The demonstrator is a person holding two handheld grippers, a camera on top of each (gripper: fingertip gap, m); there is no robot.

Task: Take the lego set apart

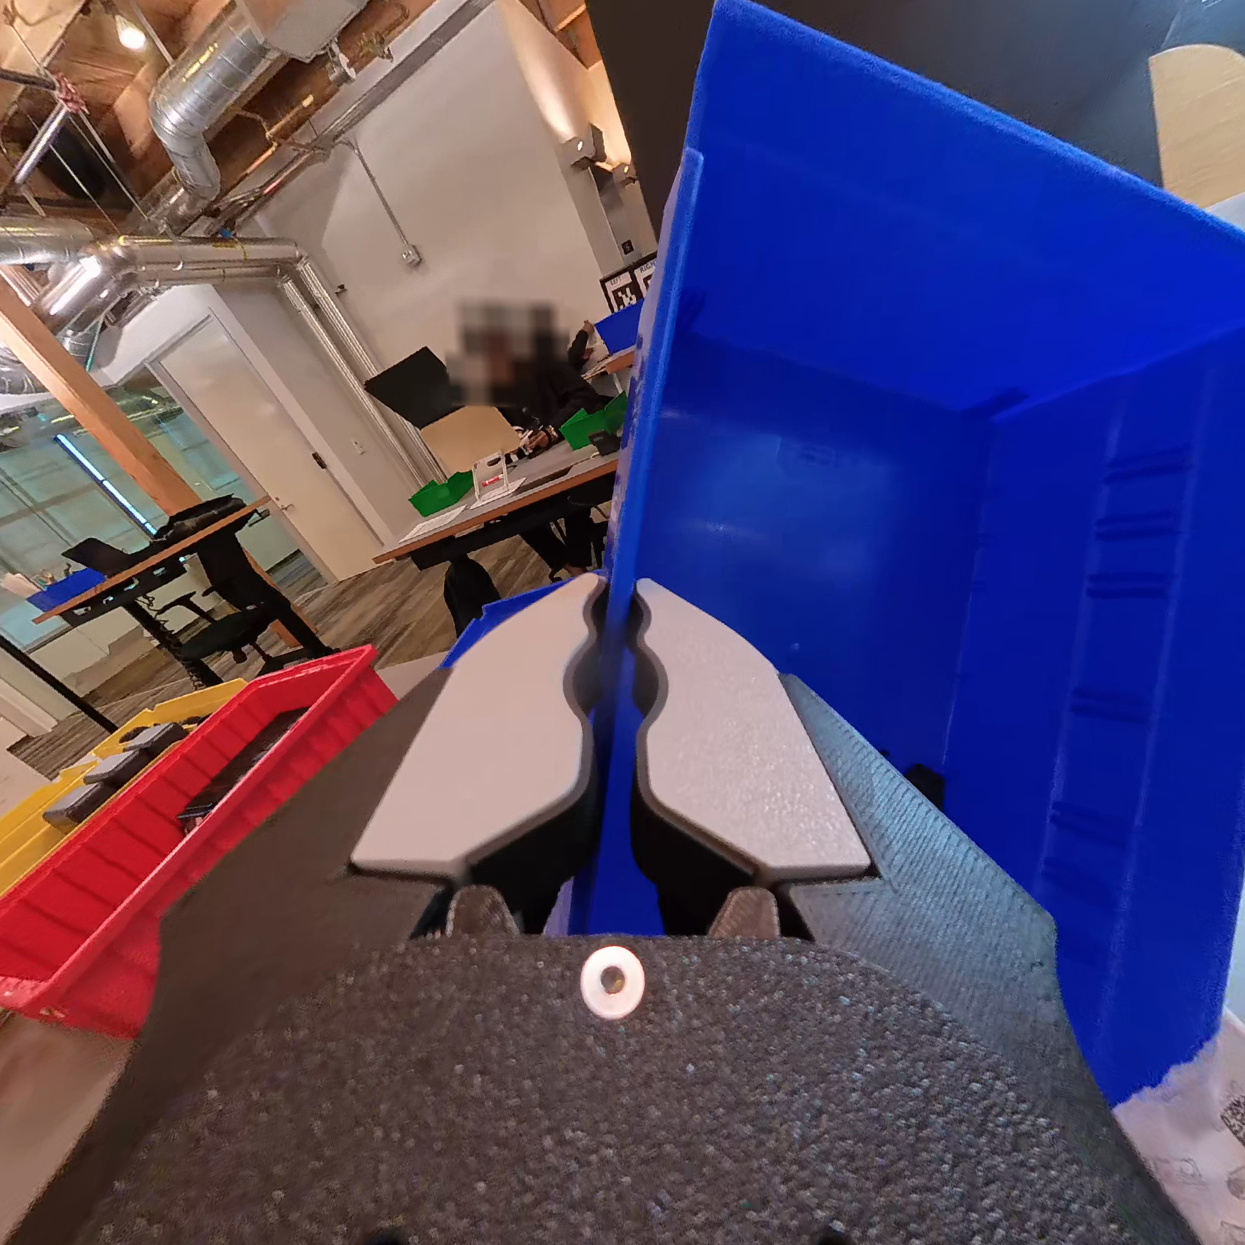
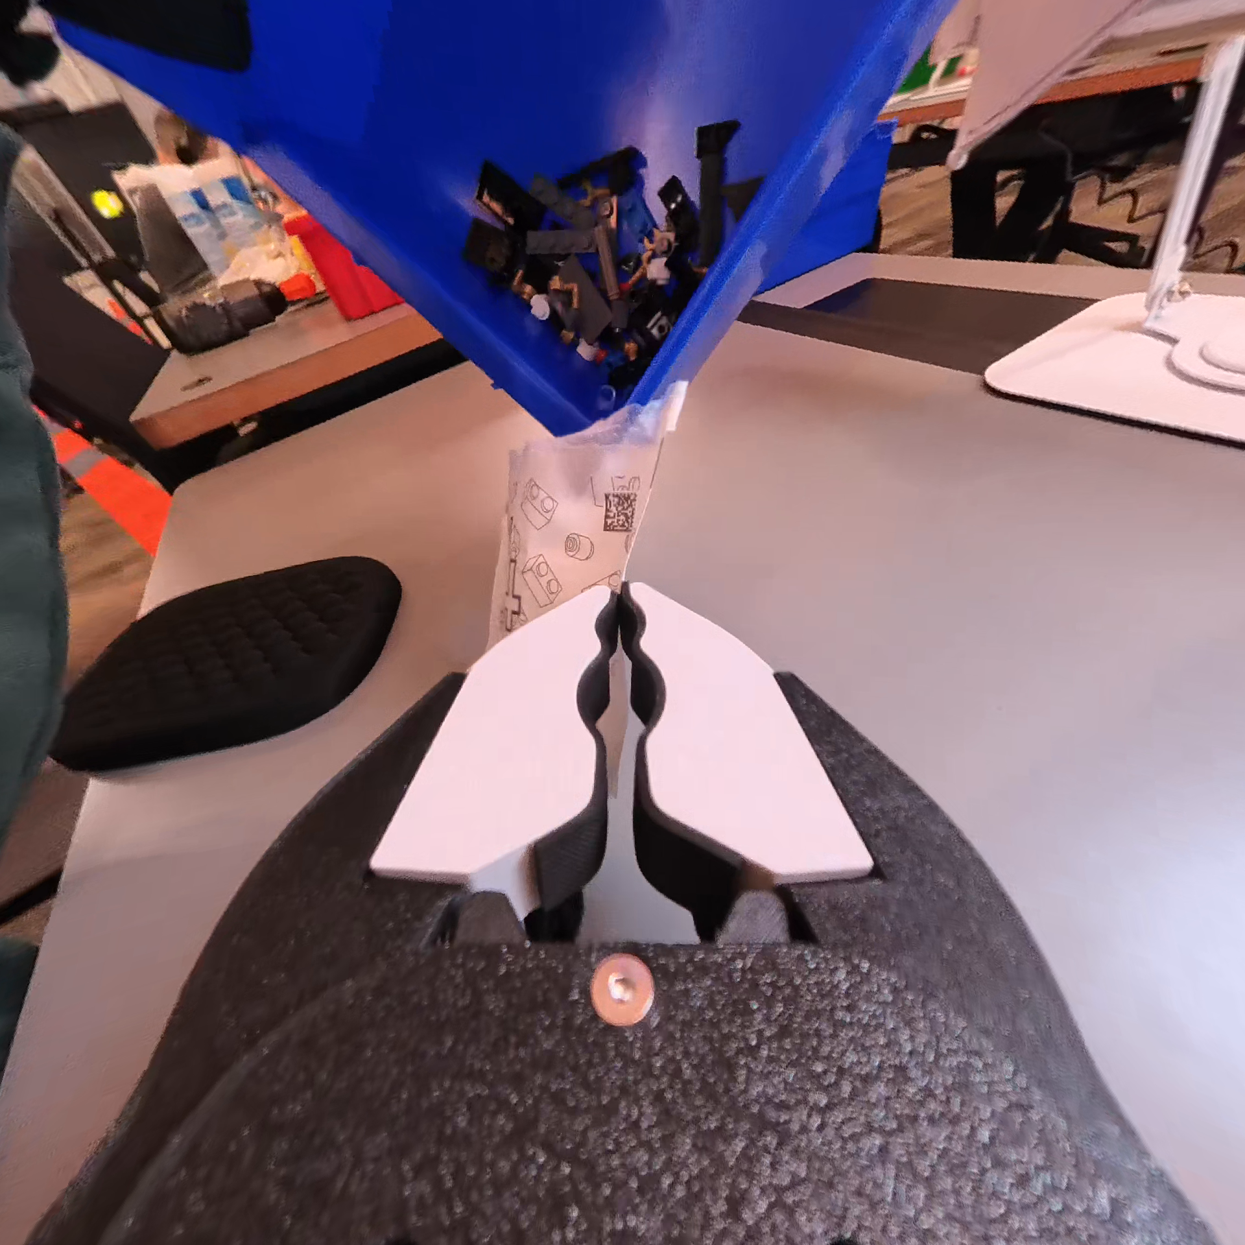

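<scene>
While left tongs clamp the tilted blue bin, right tongs pinch the paper bag; loose lego pieces likely pour next.

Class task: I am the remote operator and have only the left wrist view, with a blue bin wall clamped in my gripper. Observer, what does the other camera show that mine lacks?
Observer: The blue bin is tilted corner-down, with loose lego pieces piled in that low corner.
Operator: Where would they fall?
Observer: Into a printed paper bag whose mouth meets the corner.
Operator: What holds the bag?
Observer: The right gripper, shut on the bag's lower edge.
Operator: And my side?
Observer: Your left gripper pinches the bin's side wall; the pieces are out of your view.
</scene>
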